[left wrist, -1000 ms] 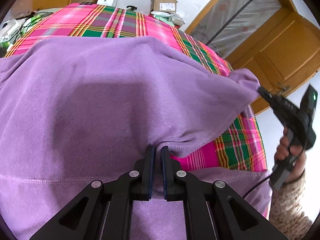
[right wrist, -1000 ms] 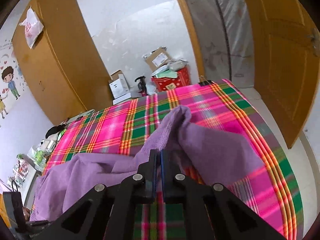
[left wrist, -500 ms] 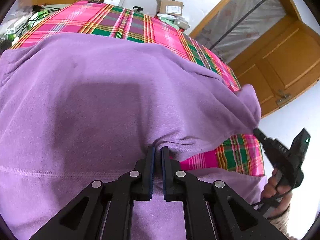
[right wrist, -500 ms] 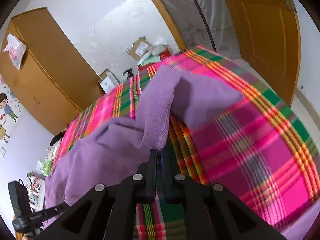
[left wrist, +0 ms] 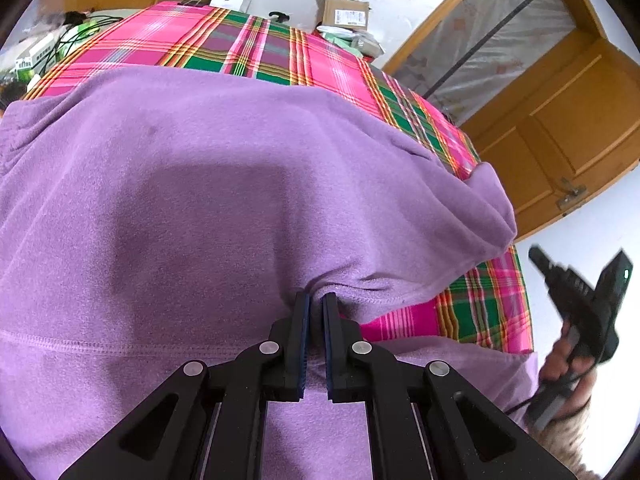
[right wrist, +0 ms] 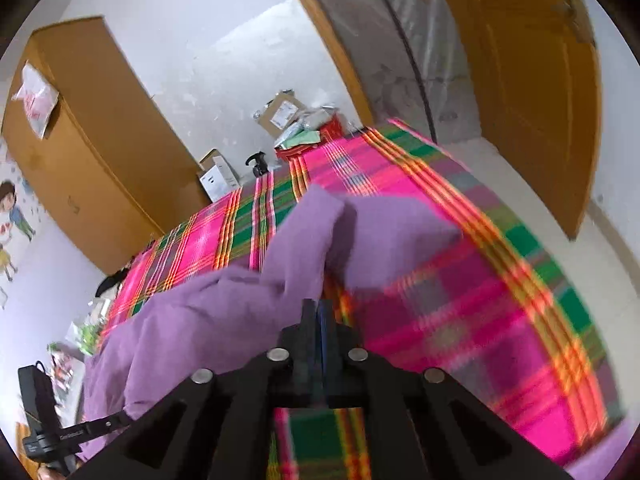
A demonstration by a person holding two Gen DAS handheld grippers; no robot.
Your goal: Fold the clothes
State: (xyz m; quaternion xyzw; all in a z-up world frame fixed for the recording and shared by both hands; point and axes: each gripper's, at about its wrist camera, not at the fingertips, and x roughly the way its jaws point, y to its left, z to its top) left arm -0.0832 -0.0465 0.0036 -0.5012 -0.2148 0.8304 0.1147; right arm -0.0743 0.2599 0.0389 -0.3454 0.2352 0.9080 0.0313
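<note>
Down at the bottom centre of the left wrist view, the left claw (left wrist: 314, 304) is seen nearly closed, with a gathered fold of the purple fleece garment (left wrist: 224, 200) pinched between its pads. From that pinch the garment is spread upward and outward across most of the frame, over the pink and green plaid cover (left wrist: 256, 44) of the bed, and its right corner is draped in a soft hump at centre right. At the far right edge of that view the right claw (left wrist: 538, 254) is seen clear of the cloth, held in a person's hand (left wrist: 568, 364). In the right wrist view the right claw (right wrist: 318, 308) sits at lower centre, its jaws narrow and just beginning to part, and nothing can be seen between them; the purple sleeve end (right wrist: 312, 232) lies just above the tips, apparently free. Cardboard boxes (left wrist: 346, 14) are stacked by the wall at the top of the frame. Trouble is judged likeliest at the loose right corner: with only one side pinched, any pull by the left claw could drag the garment askew and the fold could be undone. The thin pinch could also slip through the pads if tension is raised.
</note>
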